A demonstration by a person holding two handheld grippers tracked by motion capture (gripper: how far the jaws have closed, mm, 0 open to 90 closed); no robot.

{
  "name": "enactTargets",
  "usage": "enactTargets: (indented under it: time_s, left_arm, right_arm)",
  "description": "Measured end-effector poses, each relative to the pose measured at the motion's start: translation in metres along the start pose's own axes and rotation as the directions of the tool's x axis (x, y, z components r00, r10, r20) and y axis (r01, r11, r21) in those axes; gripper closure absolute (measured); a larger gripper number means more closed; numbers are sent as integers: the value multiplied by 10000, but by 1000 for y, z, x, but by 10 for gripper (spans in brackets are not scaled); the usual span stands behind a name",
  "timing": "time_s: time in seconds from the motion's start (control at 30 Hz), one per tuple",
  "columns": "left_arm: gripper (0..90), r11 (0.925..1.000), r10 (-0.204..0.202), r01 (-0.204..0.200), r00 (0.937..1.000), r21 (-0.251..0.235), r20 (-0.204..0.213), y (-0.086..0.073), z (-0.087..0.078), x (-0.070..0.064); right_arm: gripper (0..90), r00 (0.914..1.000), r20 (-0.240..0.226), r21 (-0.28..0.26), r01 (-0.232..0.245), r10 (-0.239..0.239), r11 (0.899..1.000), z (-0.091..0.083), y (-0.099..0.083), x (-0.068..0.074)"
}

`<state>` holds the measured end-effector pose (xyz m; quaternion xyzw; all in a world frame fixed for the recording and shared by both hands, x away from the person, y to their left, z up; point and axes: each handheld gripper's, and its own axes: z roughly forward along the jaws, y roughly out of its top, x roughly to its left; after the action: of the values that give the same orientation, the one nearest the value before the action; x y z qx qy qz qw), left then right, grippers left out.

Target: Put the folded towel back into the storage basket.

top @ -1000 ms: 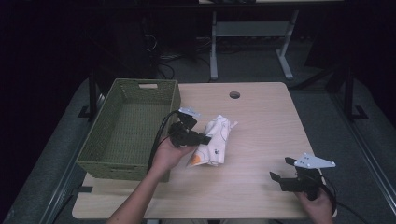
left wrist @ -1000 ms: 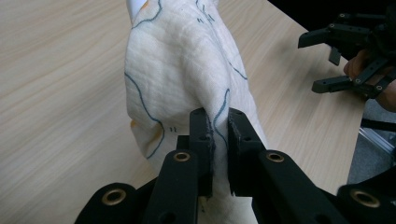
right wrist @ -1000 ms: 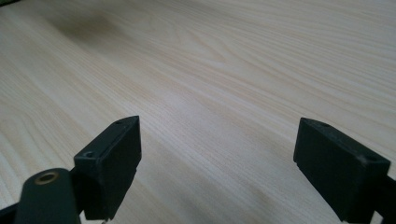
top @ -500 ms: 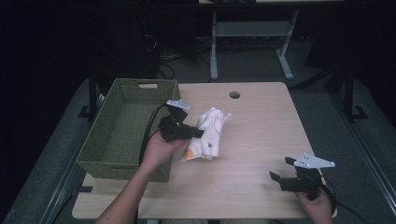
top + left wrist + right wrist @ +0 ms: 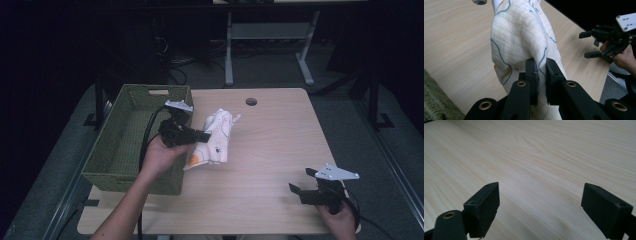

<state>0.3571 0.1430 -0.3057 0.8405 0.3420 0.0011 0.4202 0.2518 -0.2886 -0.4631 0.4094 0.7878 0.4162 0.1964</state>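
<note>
The desk [image 5: 270,150] carries a green woven basket [image 5: 131,140] along its left side, and just right of the basket hangs a white cloth [image 5: 216,140] printed with blue lines and an orange patch, its lower edge near or on the wood. The left tool [image 5: 540,75] is clamped on a fold of that cloth, jaws nearly together with fabric pinched between them, and holds it lifted beside the basket's right wall. The step in hand looks like carrying the cloth over to the basket. The next move calls for raising it clear of the rim, swinging left, then letting go inside. The right tool [image 5: 306,191] rests near the desk's near right corner, jaws spread wide, holding nothing.
</note>
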Motion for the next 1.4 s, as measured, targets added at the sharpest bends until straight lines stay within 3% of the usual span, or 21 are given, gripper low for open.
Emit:
enactTargets:
  time_s: [0.5,1.4]
  left_arm:
    - [830,9994,-163,163,9999,-320,25,-6,-30,12]
    - [829,9942,-774,787,9968,-732,203,-26,-80,59]
  right_arm:
    - [147,9999,108,73,-33,32,10000,1,0,0]
    - [147,9988,374,119,-308,304,9995,3,-1,-2]
